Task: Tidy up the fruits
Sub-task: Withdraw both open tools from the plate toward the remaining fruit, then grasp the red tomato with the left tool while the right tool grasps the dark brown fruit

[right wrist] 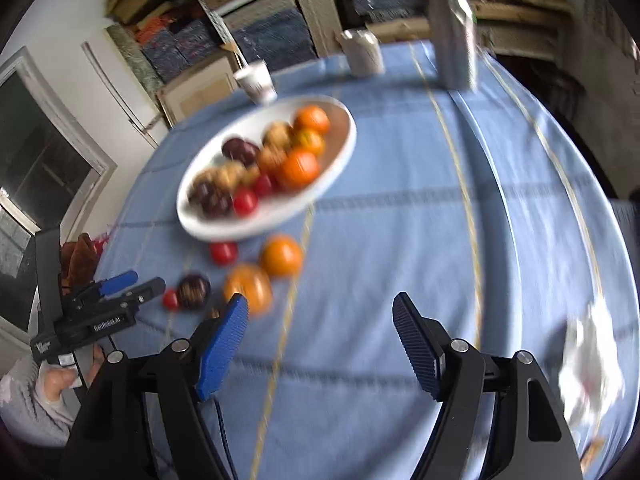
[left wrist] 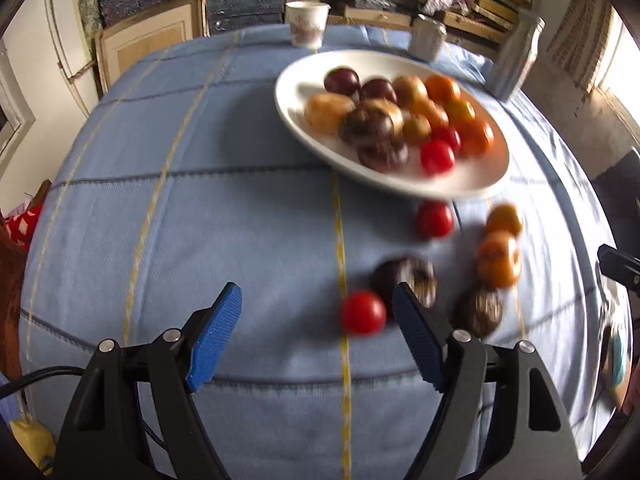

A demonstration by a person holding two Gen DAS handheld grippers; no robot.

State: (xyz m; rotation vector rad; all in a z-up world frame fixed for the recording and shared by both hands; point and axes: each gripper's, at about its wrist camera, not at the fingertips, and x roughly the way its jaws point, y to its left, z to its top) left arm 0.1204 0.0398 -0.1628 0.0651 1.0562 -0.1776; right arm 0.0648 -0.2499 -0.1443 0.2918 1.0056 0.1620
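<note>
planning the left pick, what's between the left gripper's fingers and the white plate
In the left wrist view, a red tomato lies just ahead of the open left gripper; beyond it, a second red tomato sits beside the white plate.

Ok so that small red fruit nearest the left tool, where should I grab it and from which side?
Grip the small red fruit across its round middle, coming down from above. It lies loose on the blue tablecloth. A dark fruit sits close behind it, so the fingers probably fit best at its left and right flanks. The left tool is open and empty.
</note>
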